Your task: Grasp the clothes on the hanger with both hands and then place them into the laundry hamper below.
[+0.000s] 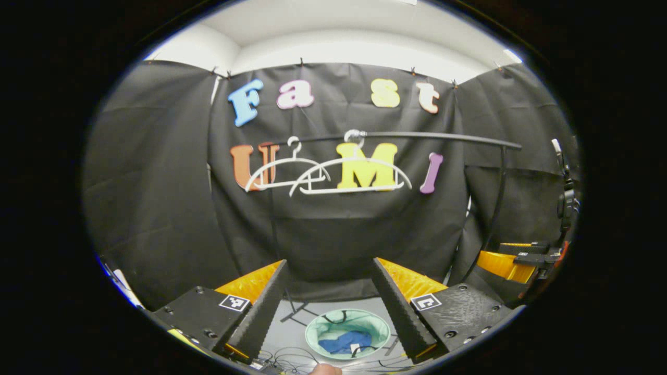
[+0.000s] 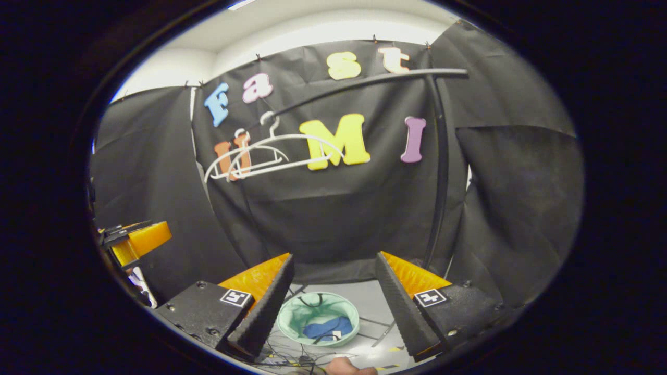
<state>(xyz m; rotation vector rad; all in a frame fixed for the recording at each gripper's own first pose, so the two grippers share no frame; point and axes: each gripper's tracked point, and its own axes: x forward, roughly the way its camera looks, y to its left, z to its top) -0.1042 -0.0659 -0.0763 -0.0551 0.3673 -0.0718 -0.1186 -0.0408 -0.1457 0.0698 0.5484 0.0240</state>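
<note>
On the rail, two bare hangers, below, one hamper holding one blue garment, both grippers' fingers wide.

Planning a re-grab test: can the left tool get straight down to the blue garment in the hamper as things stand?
Probably yes. The left tool is open, and the blue garment lies uncovered in the hamper on the floor, seen between its fingers. Only loose cables lie around the hamper, and the empty hangers hang well above.

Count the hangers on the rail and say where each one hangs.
2. Both are bare. The left hanger hangs towards the rail's left end; the right hanger hangs beside it, overlapping it. None looks hidden.
</note>
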